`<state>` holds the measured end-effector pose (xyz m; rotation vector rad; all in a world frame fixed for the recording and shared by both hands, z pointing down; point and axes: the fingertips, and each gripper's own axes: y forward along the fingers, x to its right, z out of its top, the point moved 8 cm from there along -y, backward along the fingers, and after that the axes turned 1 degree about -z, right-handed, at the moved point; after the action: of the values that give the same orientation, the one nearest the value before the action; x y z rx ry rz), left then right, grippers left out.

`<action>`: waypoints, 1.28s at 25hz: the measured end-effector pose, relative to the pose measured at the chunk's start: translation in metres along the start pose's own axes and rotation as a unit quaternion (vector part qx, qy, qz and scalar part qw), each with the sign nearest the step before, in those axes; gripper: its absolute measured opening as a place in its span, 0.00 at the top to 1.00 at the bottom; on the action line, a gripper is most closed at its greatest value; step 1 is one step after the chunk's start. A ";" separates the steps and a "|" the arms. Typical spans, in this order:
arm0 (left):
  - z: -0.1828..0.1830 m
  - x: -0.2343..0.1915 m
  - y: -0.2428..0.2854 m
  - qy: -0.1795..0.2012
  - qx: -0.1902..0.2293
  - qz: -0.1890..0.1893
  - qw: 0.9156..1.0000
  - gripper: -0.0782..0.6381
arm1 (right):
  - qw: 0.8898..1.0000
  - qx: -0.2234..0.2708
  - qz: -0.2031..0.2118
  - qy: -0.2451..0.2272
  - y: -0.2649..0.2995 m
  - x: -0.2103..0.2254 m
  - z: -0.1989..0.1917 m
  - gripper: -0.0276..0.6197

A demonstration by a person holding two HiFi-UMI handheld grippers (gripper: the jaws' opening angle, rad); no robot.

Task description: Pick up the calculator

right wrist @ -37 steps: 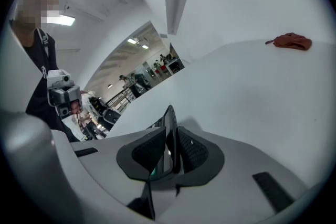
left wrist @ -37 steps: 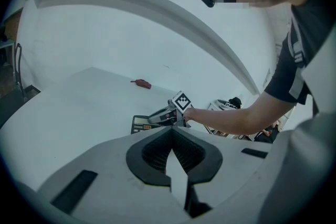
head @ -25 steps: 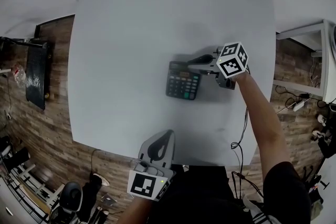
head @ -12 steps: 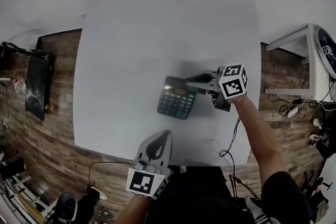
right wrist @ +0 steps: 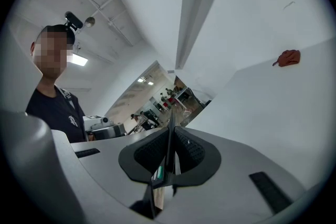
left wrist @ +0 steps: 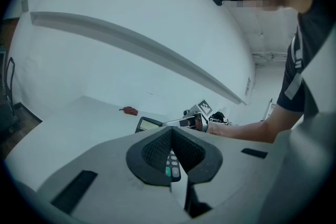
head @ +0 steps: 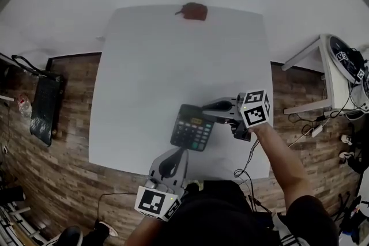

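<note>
1. The right gripper (head: 211,109) is clenched on the calculator (head: 192,128). Its pads bite the right-hand edge, and down the line of the jaws the calculator shows edge-on, a thin dark slab wedged between them.
2. The calculator is up off the white table (head: 144,66), keys facing up, with the display end on the side away from the person.
3. The left gripper (left wrist: 171,134) has its fingertips pressed together with nothing clamped. It sits just on the near side of the calculator, and a few of the calculator's keys peek through the slit lower down between its pads.
4. Moving back from the jaws, the right marker cube (head: 255,108) sits just right of the calculator, with the person's forearm (head: 279,152) trailing off behind it. The left marker cube (head: 157,203) sits nearer the person than the calculator.
5. The table spreads beneath the calculator and runs well out to its left and far side.
6. A reddish-brown object (head: 193,11) lies well beyond the calculator, right at the table's far edge.
7. Off the table there is wooden floor (head: 75,141) on both sides. A flat black case (head: 45,109) lies well to the calculator's left. A white side table (head: 323,75) stands well to its right, with cables around it.
</note>
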<state>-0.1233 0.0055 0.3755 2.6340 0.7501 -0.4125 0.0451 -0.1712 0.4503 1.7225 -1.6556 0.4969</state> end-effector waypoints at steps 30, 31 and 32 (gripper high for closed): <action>0.027 0.074 -0.097 0.066 0.099 -0.102 0.988 0.88 | 0.998 0.044 0.010 -0.042 -0.047 -0.169 -0.033 0.88; 0.027 0.074 -0.097 0.067 0.099 -0.102 0.988 0.88 | 0.998 0.044 0.011 -0.043 -0.047 -0.169 -0.033 0.88; 0.027 0.074 -0.098 0.068 0.099 -0.103 0.987 0.88 | 0.998 0.044 0.011 -0.044 -0.047 -0.170 -0.033 0.88</action>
<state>-0.1214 0.1043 0.2981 2.8012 1.0820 -0.3833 0.0774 -0.0293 0.3455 1.8146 -1.7399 0.5180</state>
